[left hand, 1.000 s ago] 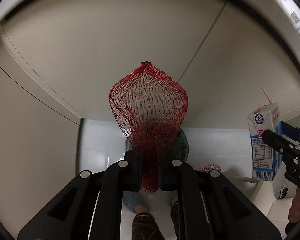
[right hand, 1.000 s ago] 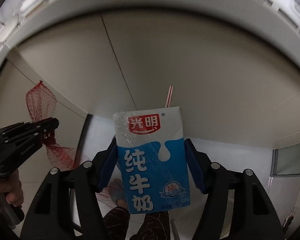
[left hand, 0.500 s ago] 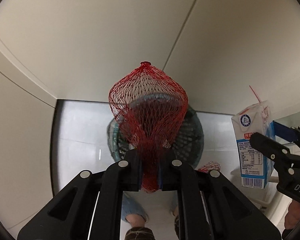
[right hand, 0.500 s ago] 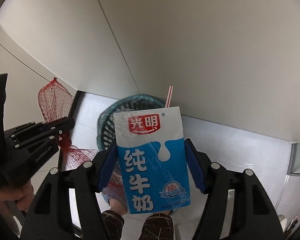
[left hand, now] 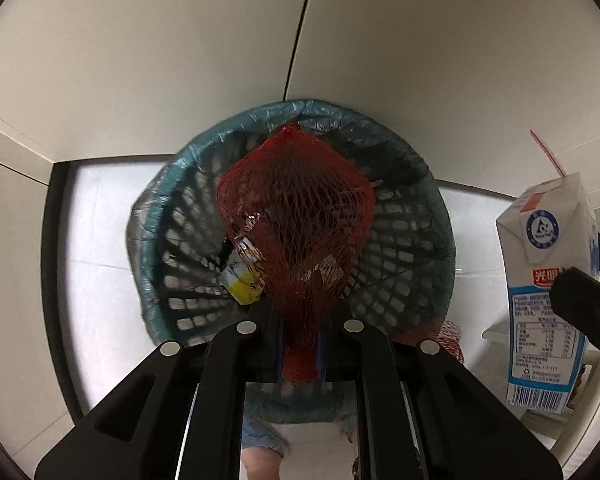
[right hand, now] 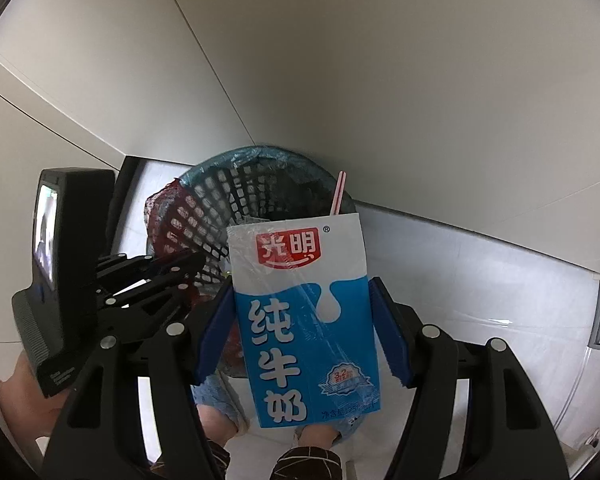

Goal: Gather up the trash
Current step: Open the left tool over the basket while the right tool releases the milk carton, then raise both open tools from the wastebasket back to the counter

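Observation:
My left gripper [left hand: 299,354] is shut on a red mesh net bag [left hand: 296,216], which hangs over the mouth of a teal latticed waste basket [left hand: 168,184] standing on the floor. Inside the basket lies a yellow and white carton [left hand: 242,276]. My right gripper [right hand: 302,336] is shut on a blue and white milk carton [right hand: 304,320] with a pink straw [right hand: 337,196], held upright beside the basket [right hand: 236,160]. The same milk carton [left hand: 544,304] shows at the right edge of the left wrist view, and the left gripper [right hand: 188,268] shows in the right wrist view.
Beige cabinet panels [left hand: 180,60] rise behind the basket. The floor [left hand: 96,216] is pale tile. A person's feet and slippers [right hand: 306,456] stand below the grippers. A hand [right hand: 24,396] holds the left gripper's black body.
Both grippers have come down toward the floor. The waste basket, small at first, now fills the middle of the left wrist view, with the net bag over its opening.

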`<act>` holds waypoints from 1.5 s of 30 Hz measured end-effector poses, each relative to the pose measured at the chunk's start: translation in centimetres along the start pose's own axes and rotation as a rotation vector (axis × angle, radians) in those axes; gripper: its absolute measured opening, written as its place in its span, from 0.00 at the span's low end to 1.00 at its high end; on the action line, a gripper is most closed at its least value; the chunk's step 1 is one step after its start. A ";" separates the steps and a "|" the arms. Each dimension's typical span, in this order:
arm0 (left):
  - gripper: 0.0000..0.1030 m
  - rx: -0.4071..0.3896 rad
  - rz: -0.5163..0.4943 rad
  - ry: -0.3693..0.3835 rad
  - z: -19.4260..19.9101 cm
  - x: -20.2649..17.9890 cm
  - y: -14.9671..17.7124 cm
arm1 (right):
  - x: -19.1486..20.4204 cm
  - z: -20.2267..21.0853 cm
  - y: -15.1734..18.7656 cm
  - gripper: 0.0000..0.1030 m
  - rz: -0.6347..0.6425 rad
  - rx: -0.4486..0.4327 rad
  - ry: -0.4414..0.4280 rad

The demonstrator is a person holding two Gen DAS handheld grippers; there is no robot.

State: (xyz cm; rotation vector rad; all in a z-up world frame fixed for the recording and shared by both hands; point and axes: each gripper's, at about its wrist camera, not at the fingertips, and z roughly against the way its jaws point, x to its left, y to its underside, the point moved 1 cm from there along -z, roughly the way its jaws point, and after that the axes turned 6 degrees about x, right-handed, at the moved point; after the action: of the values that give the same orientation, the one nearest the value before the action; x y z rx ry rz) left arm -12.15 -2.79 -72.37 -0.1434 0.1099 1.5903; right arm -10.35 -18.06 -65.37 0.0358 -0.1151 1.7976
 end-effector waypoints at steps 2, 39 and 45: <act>0.11 -0.001 0.004 0.010 -0.5 0.1 0.0 | 0.2 -0.2 -0.1 0.60 -0.003 0.001 0.001; 0.91 -0.038 0.157 -0.120 2.7 9.3 1.6 | 4.5 -5.3 -2.0 0.80 0.008 -0.015 -0.028; 0.91 -0.042 0.156 -0.112 4.1 8.9 1.8 | 4.1 -3.1 -1.7 0.90 -0.006 -0.033 0.002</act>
State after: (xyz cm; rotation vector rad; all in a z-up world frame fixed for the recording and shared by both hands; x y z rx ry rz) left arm -14.22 6.62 -69.81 -0.0793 -0.0001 1.7535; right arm -9.55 -13.45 -68.05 0.0103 -0.1428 1.7889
